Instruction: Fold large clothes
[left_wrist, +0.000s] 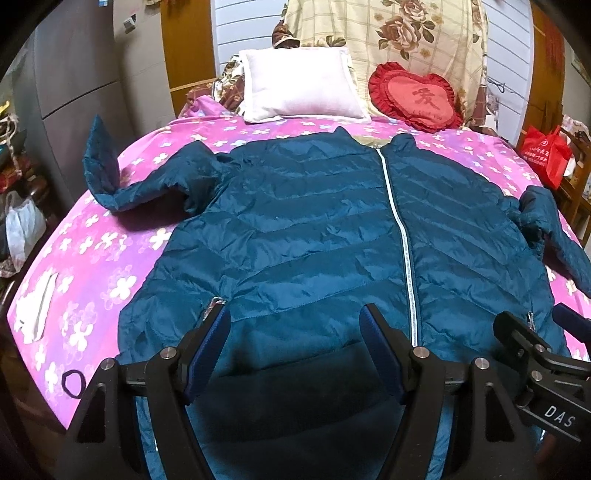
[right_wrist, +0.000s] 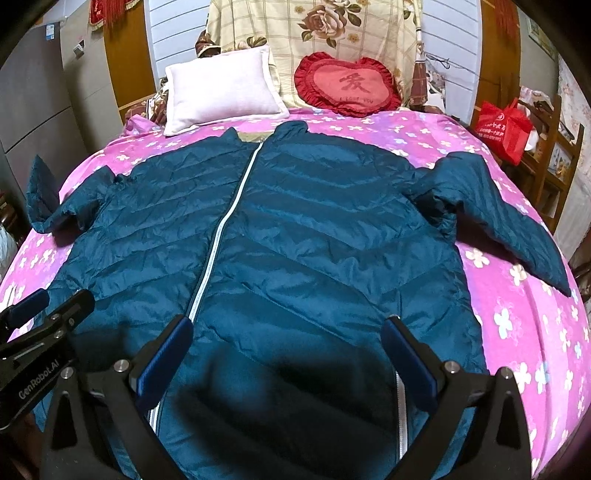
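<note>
- Quilted teal jacket (left_wrist: 295, 229): laid flat, front up, zipped, on the bed's pink floral sheet (left_wrist: 85, 258); collar toward the pillows, both sleeves spread outward.
- Left gripper (left_wrist: 293, 325): released, jaws wide apart, hovering above the jacket's hem, left of the zipper (left_wrist: 402, 236).
- Right gripper (right_wrist: 288, 338): released, jaws wide apart, above the hem, right of the zipper.
- White pillow (left_wrist: 299, 88): beyond the jacket's collar.
- Red heart cushion (left_wrist: 417, 98): beside that pillow.
- Red bag (right_wrist: 504, 125): past the jacket's right sleeve.
</note>
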